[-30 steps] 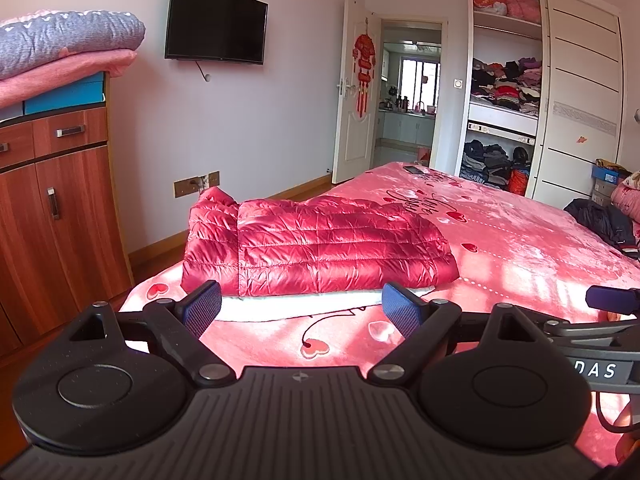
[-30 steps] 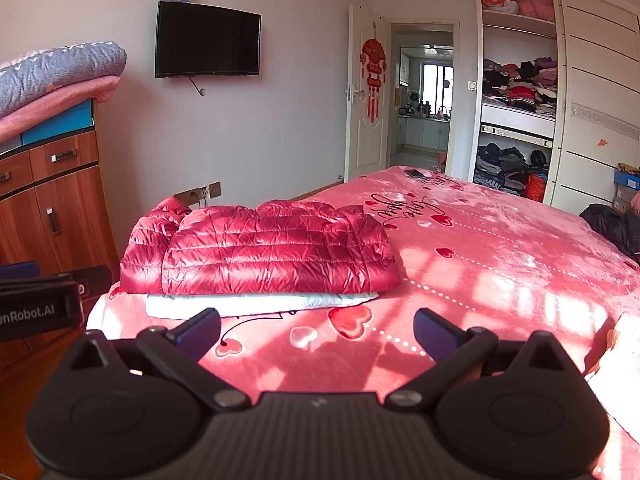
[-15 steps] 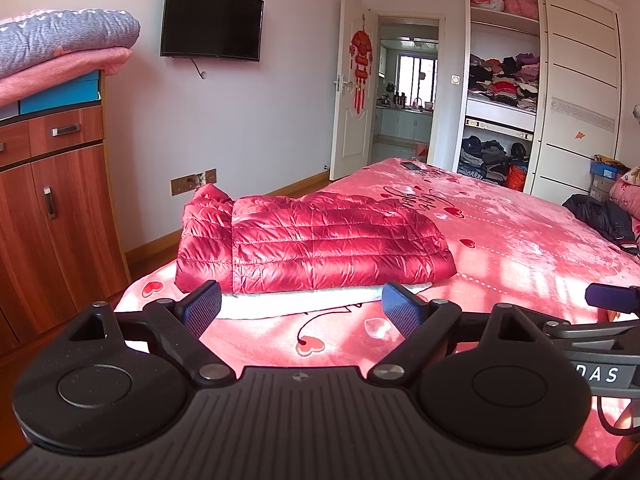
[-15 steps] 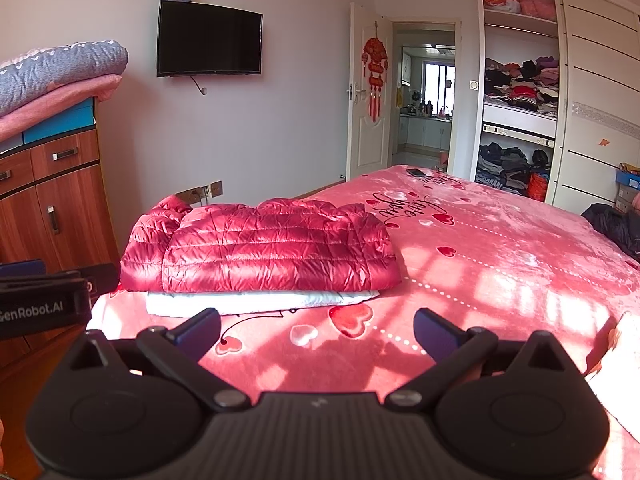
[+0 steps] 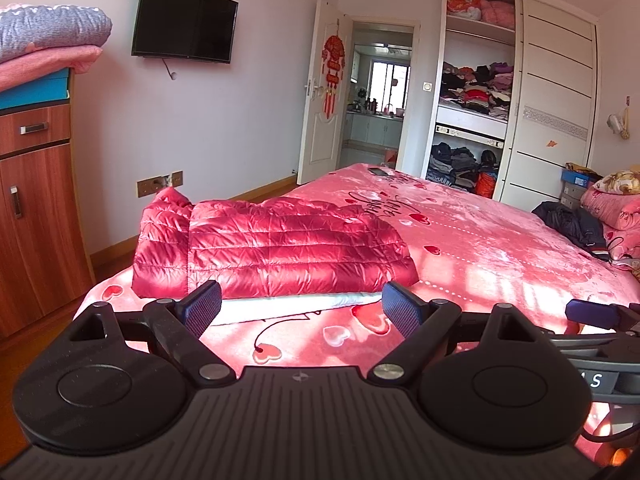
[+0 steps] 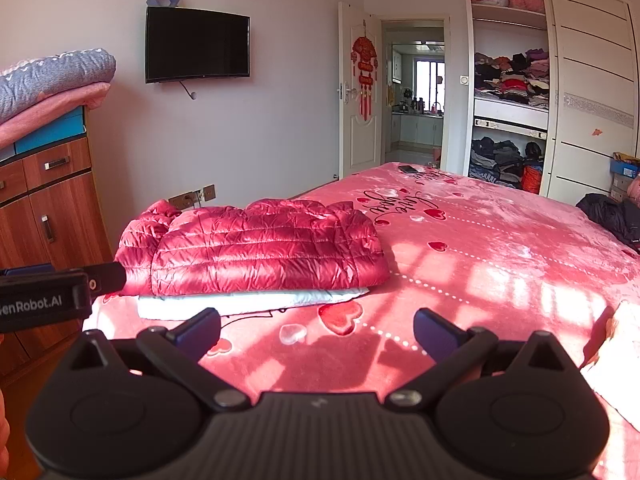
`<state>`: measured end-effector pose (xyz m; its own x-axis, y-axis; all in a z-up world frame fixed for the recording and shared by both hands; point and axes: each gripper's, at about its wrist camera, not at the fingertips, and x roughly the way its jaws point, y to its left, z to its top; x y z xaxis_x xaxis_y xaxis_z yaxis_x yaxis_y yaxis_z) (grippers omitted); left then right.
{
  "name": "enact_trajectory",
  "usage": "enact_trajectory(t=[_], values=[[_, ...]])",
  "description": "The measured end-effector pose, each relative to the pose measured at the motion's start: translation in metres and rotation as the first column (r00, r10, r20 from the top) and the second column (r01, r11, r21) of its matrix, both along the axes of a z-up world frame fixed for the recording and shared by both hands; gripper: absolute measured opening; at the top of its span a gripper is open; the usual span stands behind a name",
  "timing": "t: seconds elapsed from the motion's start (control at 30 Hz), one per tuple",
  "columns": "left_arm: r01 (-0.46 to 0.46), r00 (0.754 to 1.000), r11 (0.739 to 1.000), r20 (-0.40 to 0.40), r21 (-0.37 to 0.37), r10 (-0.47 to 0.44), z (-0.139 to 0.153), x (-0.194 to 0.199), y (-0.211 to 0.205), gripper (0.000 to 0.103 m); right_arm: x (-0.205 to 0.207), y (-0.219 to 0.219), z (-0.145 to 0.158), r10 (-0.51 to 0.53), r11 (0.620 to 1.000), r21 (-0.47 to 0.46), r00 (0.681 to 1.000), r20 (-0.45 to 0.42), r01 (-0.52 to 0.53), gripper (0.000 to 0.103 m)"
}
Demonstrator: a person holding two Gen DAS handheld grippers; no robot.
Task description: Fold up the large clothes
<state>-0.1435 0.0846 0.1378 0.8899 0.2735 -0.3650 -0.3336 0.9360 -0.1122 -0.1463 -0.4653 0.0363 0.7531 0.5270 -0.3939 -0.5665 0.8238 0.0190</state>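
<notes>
A red quilted down jacket (image 5: 276, 248) lies folded on the pink heart-print bed (image 5: 480, 248), near its left corner, with a white-grey folded garment (image 5: 288, 304) under it. It also shows in the right wrist view (image 6: 260, 252), on the same white layer (image 6: 248, 304). My left gripper (image 5: 300, 312) is open and empty, held just short of the jacket's near edge. My right gripper (image 6: 316, 332) is open and empty, above the bedspread a little to the right of the jacket.
A wooden cabinet (image 5: 36, 216) with stacked blankets (image 5: 44, 40) stands left of the bed. A dark garment (image 5: 572, 224) and pillows (image 5: 612, 204) lie at the bed's right. An open wardrobe (image 5: 472, 120), a door and a wall TV (image 5: 184, 20) are behind. A phone (image 6: 408, 168) lies at the far edge.
Both grippers have stayed open and empty. The left view has turned a little to the right and the right view has edged closer; the jacket has not moved.
</notes>
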Motion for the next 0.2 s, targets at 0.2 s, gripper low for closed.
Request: enact_trajectory(t=[0.2], values=[[0.119, 0.989, 0.993, 0.086, -0.001, -0.118, 0.027, 0.017, -0.043, 0.103, 0.021, -0.050, 0.015, -0.112, 0.990, 0.086, 0.994, 0.002, 0.111, 0.102]])
